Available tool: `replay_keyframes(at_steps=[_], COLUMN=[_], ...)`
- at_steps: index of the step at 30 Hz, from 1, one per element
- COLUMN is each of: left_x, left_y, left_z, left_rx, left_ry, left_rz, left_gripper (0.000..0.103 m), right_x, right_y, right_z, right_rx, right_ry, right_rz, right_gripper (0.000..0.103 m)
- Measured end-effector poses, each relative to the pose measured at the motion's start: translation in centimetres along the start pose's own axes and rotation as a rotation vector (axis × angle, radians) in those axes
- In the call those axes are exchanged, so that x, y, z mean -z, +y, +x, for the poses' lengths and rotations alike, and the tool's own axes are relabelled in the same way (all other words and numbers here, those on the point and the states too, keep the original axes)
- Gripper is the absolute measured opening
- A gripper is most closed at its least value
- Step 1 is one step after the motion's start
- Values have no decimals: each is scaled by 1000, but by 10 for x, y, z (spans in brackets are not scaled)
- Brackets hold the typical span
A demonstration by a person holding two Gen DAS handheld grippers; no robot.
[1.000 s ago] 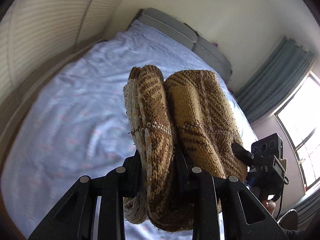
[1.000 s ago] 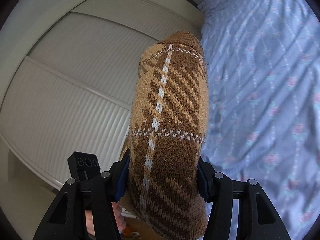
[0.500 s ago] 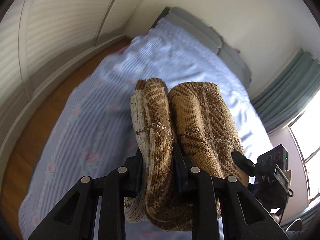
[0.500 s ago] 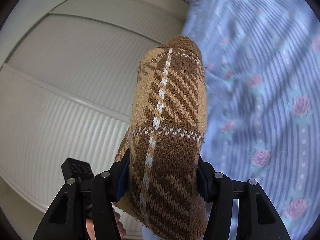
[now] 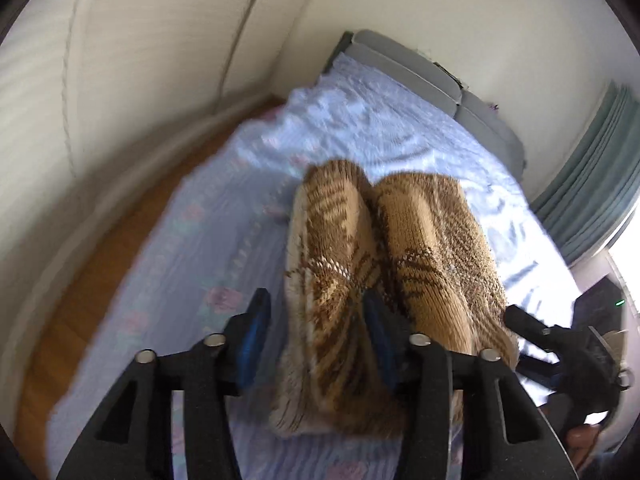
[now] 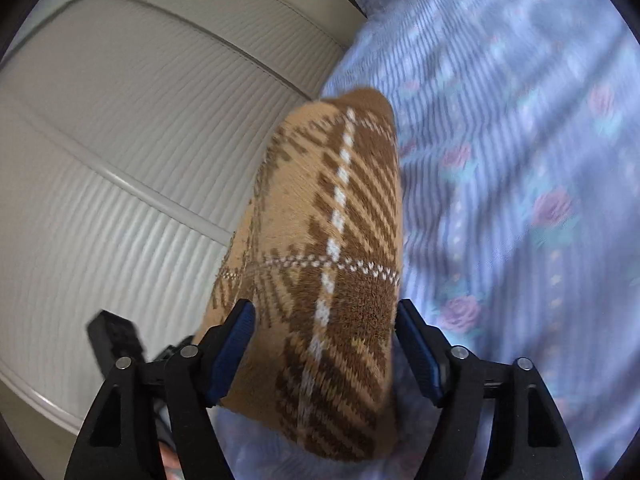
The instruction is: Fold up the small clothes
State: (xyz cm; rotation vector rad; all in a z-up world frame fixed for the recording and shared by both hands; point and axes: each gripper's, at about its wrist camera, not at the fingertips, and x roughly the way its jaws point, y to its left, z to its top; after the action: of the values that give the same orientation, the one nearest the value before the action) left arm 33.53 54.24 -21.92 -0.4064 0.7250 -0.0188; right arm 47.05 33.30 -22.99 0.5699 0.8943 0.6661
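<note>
Brown-and-tan plaid knitted socks (image 5: pixel 384 280), doubled into a thick bundle, serve as the reference point; both views are motion-blurred. Left of the socks in the left wrist view stand pale ribbed wardrobe doors (image 5: pixel 132 80), then a strip of wooden floor (image 5: pixel 80 312). The bundle lies on, or just above, a bed with a lilac striped sheet printed with roses (image 5: pixel 192 264); contact cannot be confirmed. The black left gripper with blue pads (image 5: pixel 316 336) has its jaws spread: the left pad stands clear of the knit, the right pad touches or sinks into the fold between the two halves. Beyond the socks lies a grey headboard cushion (image 5: pixel 416 72). Right of them the black right gripper (image 5: pixel 560 344) reaches in, with grey-green curtains (image 5: pixel 592 176) behind.

In the right wrist view the wardrobe doors (image 6: pixel 120 160) again lie left of the socks (image 6: pixel 332 264). The right gripper (image 6: pixel 326 350) has released jaws, both blue pads standing at the bundle's flanks without pinching. The rose-printed sheet (image 6: pixel 520 200) fills the right.
</note>
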Motion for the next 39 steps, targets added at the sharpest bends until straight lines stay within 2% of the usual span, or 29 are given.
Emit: replay_keyframes(at_steps=[2,4,7,10,12,17,21,26,29,32,34,39], left_x=[0,4,13,22,22,26,34,41,39,35,34,40], left_y=[-6,-20,-52,-74,-77,-64,-52,-51,-56,-72,-84,-134], left_z=[-16,-37,-56,-55,-44,-20,-9,4,-2,-30,-52,-115], left_rx=[-37,-73,-148,-113,-82,-77,-64,-90,-107,-159,-185,-239], left_ry=[-42,-95,-169,-191,-165,-93,-59,-65,-61,-93,-123,-169], left_rz=[25,62,178,254,248,173,104,90,71,75,77,87], left_gripper=[61,64,72,74,74,74,76,76,76,75,76,79], right_x=[-2,-5,-5,-3,-4,-15,-3,7,5,-1,1,5], right_y=[15,32,62,88,102,110,95,88,86,86,88,100], right_z=[-15,-29,-33,-33,-26,-5,9,23,24,10,-13,-103], right_rx=[42,54,48,32,24,78,118,171,189,155,163,188], right_ry=[-36,-55,-59,-54,-31,61,72,119,126,107,56,-73], right_rz=[-94,-194,-345,-466,-516,-549,-567,-592,-590,-572,-581,-595], right_gripper=[77,77,77,77,77,77,77,78,78,77,77,77])
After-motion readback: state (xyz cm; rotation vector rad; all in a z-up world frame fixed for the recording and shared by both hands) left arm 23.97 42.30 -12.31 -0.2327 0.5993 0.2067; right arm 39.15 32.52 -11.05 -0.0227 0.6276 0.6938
